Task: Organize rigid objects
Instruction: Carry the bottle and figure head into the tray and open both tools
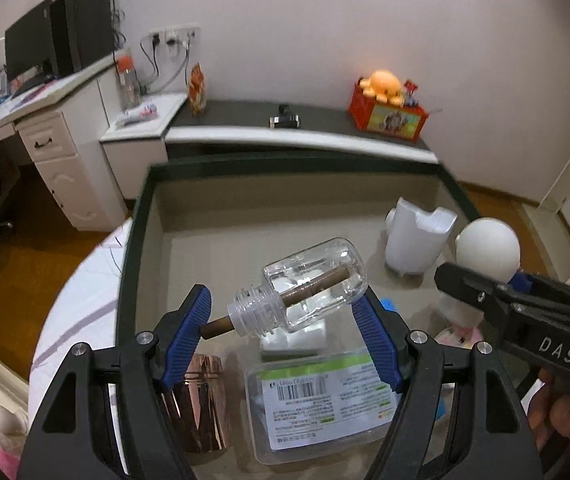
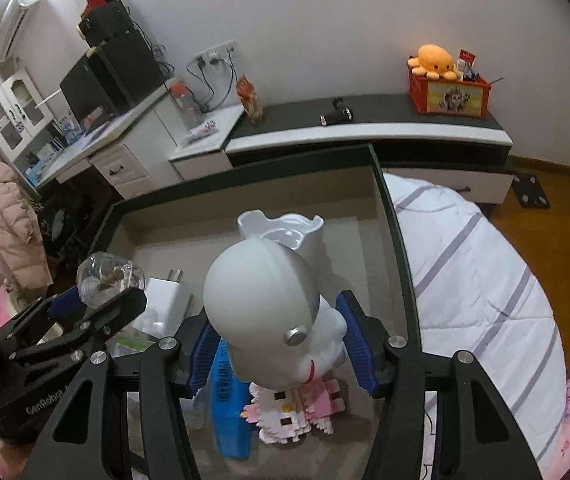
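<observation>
My left gripper [image 1: 281, 316] is shut on a clear plastic bottle [image 1: 309, 284] with a brown stick through its neck, held tilted above a dark-rimmed tray [image 1: 141, 216]. The bottle also shows in the right wrist view [image 2: 105, 278]. My right gripper [image 2: 281, 344] is shut on a white round-headed figurine [image 2: 261, 304], held above the tray; it shows in the left wrist view [image 1: 485, 246] at the right. A white wavy-rimmed cup [image 1: 417, 236] stands in the tray's far part, also behind the figurine in the right wrist view [image 2: 285, 230].
In the tray lie a rose-gold can [image 1: 201, 396], a labelled clear box [image 1: 325, 396], a white adapter [image 2: 169, 296], a blue box [image 2: 227, 412] and a pink block figure [image 2: 297, 412]. The tray sits on a striped bed [image 2: 477, 280]. A low cabinet [image 1: 305, 136] stands beyond.
</observation>
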A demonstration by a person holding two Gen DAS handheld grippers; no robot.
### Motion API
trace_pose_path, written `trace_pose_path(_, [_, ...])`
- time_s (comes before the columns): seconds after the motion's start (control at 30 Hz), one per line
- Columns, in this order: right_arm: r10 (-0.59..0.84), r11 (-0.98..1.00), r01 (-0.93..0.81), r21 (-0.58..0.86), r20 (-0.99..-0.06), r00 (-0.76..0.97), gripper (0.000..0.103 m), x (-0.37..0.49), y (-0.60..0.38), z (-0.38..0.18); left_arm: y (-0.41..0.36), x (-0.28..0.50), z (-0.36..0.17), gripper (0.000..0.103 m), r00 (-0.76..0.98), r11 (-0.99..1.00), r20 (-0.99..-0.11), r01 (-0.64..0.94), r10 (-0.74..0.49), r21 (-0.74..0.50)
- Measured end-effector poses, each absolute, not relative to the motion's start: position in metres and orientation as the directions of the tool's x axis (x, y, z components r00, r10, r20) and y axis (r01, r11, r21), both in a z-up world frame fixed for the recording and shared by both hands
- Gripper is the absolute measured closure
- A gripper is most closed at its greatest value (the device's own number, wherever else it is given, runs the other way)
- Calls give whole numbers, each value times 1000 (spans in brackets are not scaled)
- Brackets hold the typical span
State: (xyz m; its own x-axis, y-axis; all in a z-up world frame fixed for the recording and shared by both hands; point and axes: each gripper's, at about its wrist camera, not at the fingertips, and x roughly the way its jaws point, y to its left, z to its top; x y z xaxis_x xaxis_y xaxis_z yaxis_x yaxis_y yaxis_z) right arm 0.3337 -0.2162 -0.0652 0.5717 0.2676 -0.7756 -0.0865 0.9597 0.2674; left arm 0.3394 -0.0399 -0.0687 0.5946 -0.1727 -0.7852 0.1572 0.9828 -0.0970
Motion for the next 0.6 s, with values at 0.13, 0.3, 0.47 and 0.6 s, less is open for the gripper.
trace_pose_path(0.13, [242,967,-71,246,-785,570,45,336,-215,-65,-44,332,-65,4,620,990,-777,138,-109,-28])
trace_pose_path(0.3, [253,963,-73,258,-779,574,18,335,-214,-61,-36,315,-59,0,653,992,-750,127,-101,-22])
trace_pose_path(0.47, [255,959,-58,277,-757,601,9,325,-215,-54,-25,287,-51,0,706,995,-702,95,-95,-39])
trace_pose_path(0.6, [217,971,-60,231,-751,624,0,310,-209,-43,-17,264,-42,0,731,995,-676,83,-99,-56])
